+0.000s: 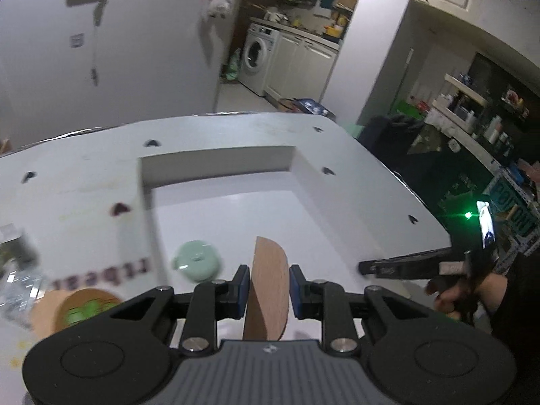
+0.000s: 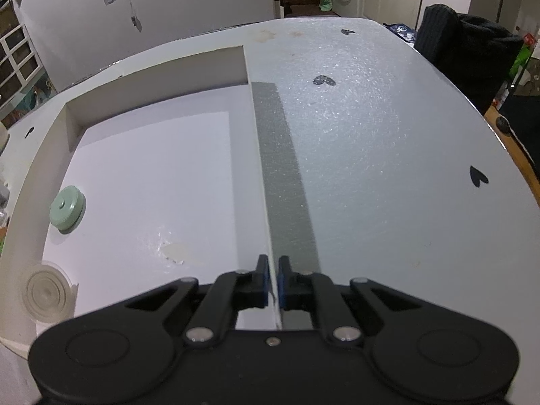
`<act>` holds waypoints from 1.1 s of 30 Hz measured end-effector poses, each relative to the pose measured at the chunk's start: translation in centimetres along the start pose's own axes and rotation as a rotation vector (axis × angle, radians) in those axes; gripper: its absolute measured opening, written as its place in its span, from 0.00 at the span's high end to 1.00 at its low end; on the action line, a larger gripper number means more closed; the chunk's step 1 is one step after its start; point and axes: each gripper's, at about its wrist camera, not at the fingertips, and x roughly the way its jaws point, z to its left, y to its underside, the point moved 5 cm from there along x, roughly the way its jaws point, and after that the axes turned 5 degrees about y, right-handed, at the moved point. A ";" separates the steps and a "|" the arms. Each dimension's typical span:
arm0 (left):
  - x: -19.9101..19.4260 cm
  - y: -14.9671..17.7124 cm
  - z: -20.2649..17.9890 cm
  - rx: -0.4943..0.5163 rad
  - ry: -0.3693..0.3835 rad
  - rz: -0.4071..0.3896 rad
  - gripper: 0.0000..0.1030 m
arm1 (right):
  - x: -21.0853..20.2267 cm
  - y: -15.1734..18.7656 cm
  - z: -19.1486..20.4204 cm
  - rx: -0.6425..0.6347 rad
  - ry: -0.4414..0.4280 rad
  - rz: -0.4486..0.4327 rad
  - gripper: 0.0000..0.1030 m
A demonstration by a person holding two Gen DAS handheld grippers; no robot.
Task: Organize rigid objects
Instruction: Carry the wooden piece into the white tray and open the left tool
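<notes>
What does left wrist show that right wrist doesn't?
Left wrist only: the left hand-held gripper shut on a wooden piece, and a brown bowl outside the tray.

Right wrist only: the right hand-held gripper shut on the tray's right wall, and a clear round lid in the tray.

Both: the white tray and the green round lid inside it.

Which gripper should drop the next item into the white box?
Left. The left gripper already holds a flat wooden piece over the shallow white box. The right gripper is clamped on the box's side wall, probably steadying it.
</notes>
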 end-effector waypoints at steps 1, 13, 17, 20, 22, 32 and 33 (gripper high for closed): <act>0.7 -0.2 -0.7 0.009 0.005 0.009 0.75 | 0.0 0.0 0.0 0.000 0.000 0.000 0.94; 9.4 1.9 -3.6 0.104 0.009 0.198 0.75 | -0.2 0.4 -0.6 0.014 -0.029 -0.014 0.95; 10.7 2.0 -3.1 0.129 0.004 0.227 0.75 | -0.3 0.5 -0.6 0.024 -0.025 -0.018 0.95; 11.1 1.8 -2.9 0.137 0.000 0.233 0.75 | -0.3 0.6 -0.7 0.025 -0.027 -0.018 0.95; 11.2 1.7 -2.9 0.142 0.000 0.237 0.75 | -0.3 0.5 -0.7 0.021 -0.028 -0.016 0.95; 11.5 1.8 -3.0 0.142 0.009 0.261 0.70 | -0.2 0.4 -0.7 0.014 -0.031 -0.011 0.95; 11.4 1.9 -3.0 0.143 0.010 0.262 0.64 | -0.2 0.4 -0.6 0.013 -0.030 -0.011 0.95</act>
